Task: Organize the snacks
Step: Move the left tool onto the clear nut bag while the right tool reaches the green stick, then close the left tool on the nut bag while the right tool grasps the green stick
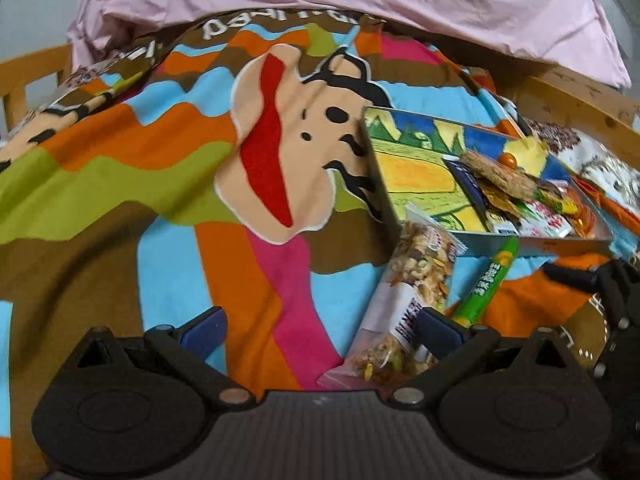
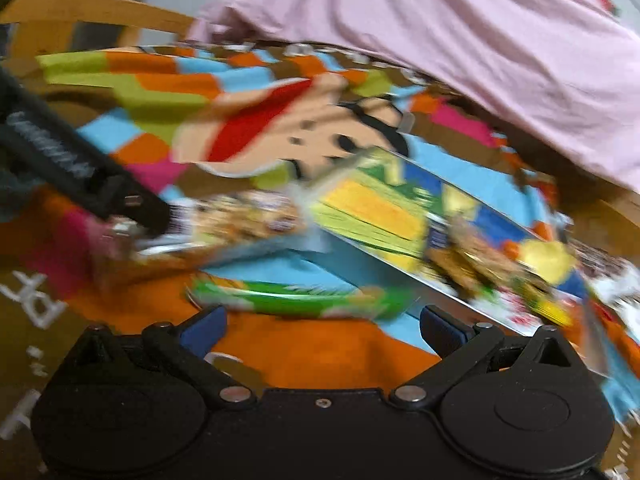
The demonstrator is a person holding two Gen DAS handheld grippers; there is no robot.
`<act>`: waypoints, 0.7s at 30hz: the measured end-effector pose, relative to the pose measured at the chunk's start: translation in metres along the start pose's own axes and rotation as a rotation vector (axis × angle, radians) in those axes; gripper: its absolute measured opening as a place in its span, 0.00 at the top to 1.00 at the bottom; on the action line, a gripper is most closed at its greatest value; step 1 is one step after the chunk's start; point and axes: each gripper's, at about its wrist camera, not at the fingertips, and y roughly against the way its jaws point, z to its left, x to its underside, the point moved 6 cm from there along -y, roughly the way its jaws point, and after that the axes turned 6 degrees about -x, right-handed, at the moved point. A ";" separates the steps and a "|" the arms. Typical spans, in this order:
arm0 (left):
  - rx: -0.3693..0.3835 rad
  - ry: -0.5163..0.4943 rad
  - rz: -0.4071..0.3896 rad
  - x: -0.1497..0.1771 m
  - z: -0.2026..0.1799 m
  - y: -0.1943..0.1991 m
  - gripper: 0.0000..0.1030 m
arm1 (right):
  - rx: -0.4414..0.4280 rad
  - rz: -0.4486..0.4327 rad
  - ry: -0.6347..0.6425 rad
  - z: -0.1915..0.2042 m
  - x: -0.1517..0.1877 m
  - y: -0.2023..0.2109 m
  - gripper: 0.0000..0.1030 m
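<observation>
- The clear plastic bag of mixed nuts with a white label (image 1: 416,280) lies on the bedspread outside the tray, its lower end right beside the left gripper's right finger; whether that finger touches it I cannot tell.
- The long green stick-shaped snack packet (image 2: 300,300) also lies loose, just ahead of the right gripper's fingertips and across its gap, not yet between them.
- The shallow metal tray with a bright yellow, green and blue picture on its floor (image 1: 404,168) sits further ahead and to the right of the left gripper; one corner already holds a pile of small wrapped snacks (image 1: 516,192), the rest is bare.
- Judging from this, the task is partly done: several snacks are in, at least these two remain.
- The left gripper (image 1: 320,330) hovers low over the bedspread, fingers spread wide, gripping nothing.
- The right gripper (image 2: 320,326) is likewise spread and empty, angled down toward the green packet; its view is motion-blurred.
- Beneath everything is the multicoloured cartoon-monkey bedspread (image 1: 160,160), with a pink sheet (image 1: 360,4) beyond.
</observation>
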 end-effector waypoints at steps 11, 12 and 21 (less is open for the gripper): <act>0.042 -0.240 0.047 -0.002 -0.034 -0.015 0.01 | -0.131 0.002 0.179 -0.019 0.000 -0.004 0.01; 0.040 -0.280 0.054 -0.002 -0.038 -0.017 0.01 | -0.142 -0.010 0.231 -0.017 -0.001 -0.005 0.01; 0.059 -0.424 0.093 -0.004 -0.052 -0.033 0.01 | -0.502 -0.002 0.393 -0.027 -0.013 -0.028 0.07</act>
